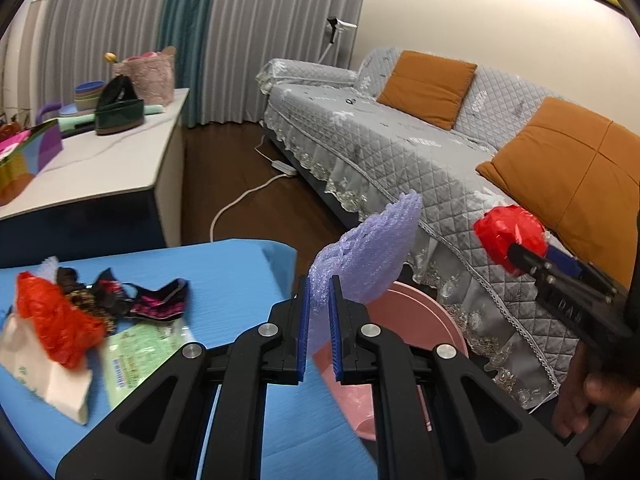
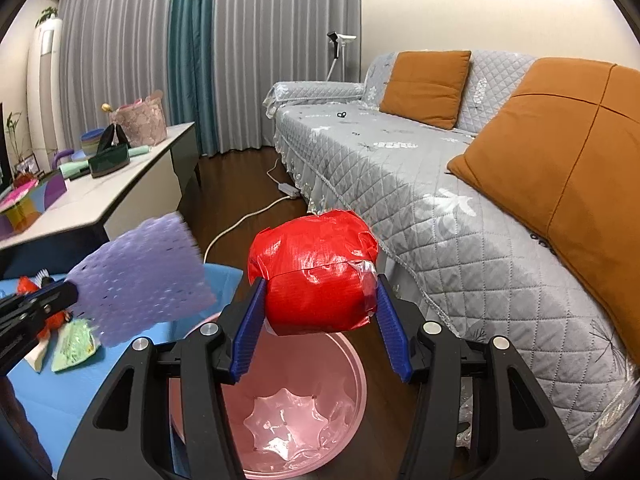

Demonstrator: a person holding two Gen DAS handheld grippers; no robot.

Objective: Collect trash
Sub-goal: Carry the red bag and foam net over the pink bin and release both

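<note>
My left gripper (image 1: 319, 300) is shut on a purple foam sheet (image 1: 368, 252), held upright over the near rim of the pink bin (image 1: 424, 316). The sheet also shows in the right wrist view (image 2: 144, 276). My right gripper (image 2: 318, 312) is shut on a red taped ball (image 2: 316, 272), held right above the open pink bin (image 2: 352, 364), whose clear liner shows inside. The ball also shows in the left wrist view (image 1: 510, 236). More trash lies on the blue table (image 1: 240, 268): a red plastic bag (image 1: 52, 316), dark wrappers (image 1: 160, 300), a green packet (image 1: 140, 356), white paper (image 1: 36, 364).
A grey quilted sofa (image 2: 400, 176) with orange cushions (image 2: 560, 152) stands to the right of the bin. A white cabinet (image 1: 100, 168) with bags and bowls stands at the left. A white cable and power strip (image 1: 280, 166) lie on the dark wood floor.
</note>
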